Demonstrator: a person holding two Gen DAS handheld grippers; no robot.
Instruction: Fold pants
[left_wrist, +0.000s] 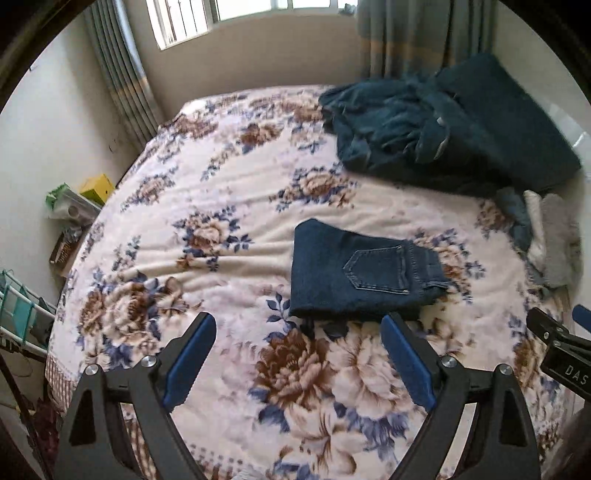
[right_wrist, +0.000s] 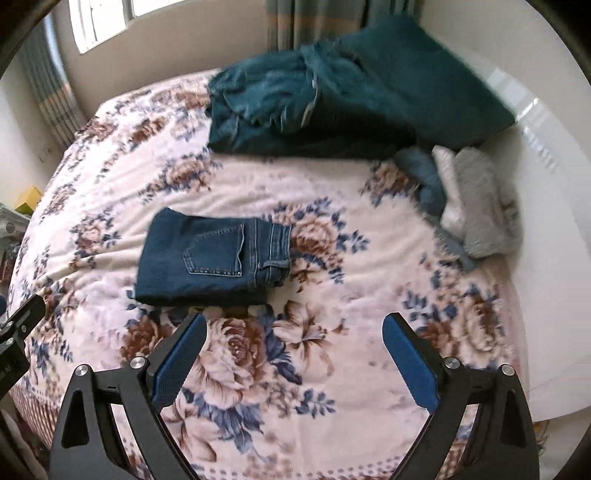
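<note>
While the folded dark-blue denim pants (right_wrist: 212, 256) are lying flat on the floral bedspread (right_wrist: 332, 332), both the left hand-held gripper (left_wrist: 298, 334) and right hand-held gripper (right_wrist: 294, 334) are hanging apart, empty; folding looks finished, next probably another garment.

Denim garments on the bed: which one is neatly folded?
The dark jeans lying alone mid-bed, back pocket facing up, nearest the claws. The other denim lies crumpled in a pile by the curtain.

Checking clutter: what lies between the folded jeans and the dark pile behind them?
Only bare floral blanket between jeans and pile, in both views.
</note>
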